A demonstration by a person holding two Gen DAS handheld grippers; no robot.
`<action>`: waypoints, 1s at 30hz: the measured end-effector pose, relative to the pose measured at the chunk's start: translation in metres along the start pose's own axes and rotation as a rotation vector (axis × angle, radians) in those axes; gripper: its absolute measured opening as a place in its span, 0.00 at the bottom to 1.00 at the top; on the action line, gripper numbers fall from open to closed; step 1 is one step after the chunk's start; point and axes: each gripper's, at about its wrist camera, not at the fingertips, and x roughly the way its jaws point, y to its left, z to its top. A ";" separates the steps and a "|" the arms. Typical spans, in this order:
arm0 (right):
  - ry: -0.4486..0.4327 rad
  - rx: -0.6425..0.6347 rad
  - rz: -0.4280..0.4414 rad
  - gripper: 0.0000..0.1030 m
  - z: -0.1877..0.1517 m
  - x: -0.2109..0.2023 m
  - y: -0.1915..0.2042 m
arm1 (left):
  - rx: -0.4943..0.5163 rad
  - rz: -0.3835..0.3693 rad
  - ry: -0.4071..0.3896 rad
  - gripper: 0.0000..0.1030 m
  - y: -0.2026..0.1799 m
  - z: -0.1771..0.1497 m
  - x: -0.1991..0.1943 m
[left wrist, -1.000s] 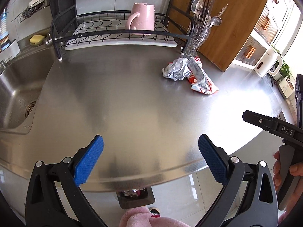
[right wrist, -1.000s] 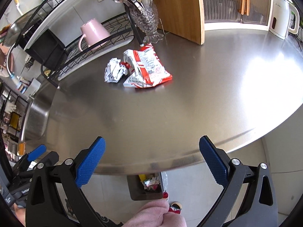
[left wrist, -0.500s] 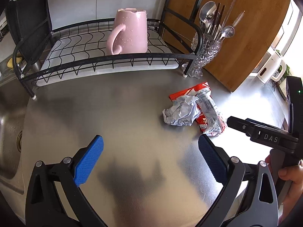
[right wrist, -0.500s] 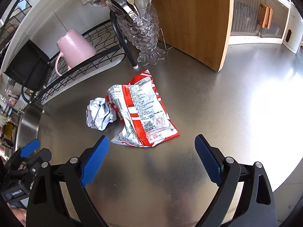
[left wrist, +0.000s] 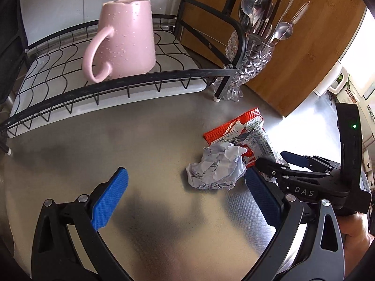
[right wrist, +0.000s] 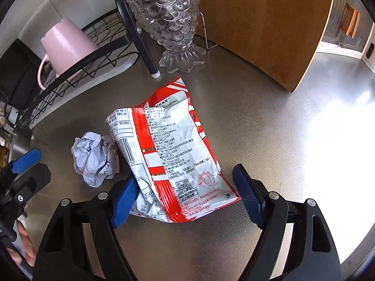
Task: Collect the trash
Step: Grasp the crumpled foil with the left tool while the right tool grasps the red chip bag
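I saw daylight pouring in from the right, blowing out the steel counter [right wrist: 328, 140] in white glare. Soft shadows fell under the gripper arms. Both fisheye views bent hard at their dark edges.

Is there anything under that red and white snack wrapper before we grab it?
Its edges lie on the bare steel counter, and the crumpled paper ball sits beside it, touching its left edge. Whatever lies beneath the wrapper itself is covered and cannot be seen.

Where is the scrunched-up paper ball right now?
The paper ball lies on the steel counter, touching the left edge of the red and white snack wrapper, in front of the dish rack. In the left wrist view it sits by the right fingertip.
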 end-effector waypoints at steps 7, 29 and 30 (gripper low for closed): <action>-0.024 0.005 -0.024 0.45 -0.001 -0.008 -0.018 | 0.047 -0.043 0.038 0.91 -0.018 0.009 0.031; -0.025 0.018 0.046 0.20 -0.055 -0.044 -0.019 | 0.037 -0.038 0.046 0.50 -0.029 -0.056 -0.011; -0.029 0.013 0.052 0.20 -0.059 -0.049 -0.017 | 0.032 -0.029 0.041 0.50 -0.030 -0.063 -0.019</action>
